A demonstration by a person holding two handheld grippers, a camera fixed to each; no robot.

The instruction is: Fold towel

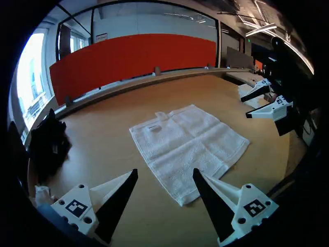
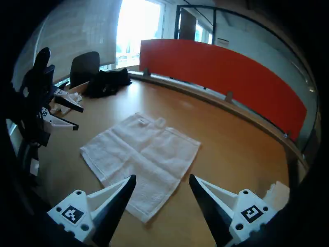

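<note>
Left gripper view, towel (image 1: 187, 146) flat just ahead of left gripper (image 1: 164, 170) and right gripper (image 2: 161, 177), both spread, empty

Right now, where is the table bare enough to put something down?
Bare table lies between the towel and the orange divider. It is crowded by the black bundle at the table's end.

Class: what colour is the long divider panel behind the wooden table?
Plain orange-red divider panel; clearest in the left gripper view.
</note>
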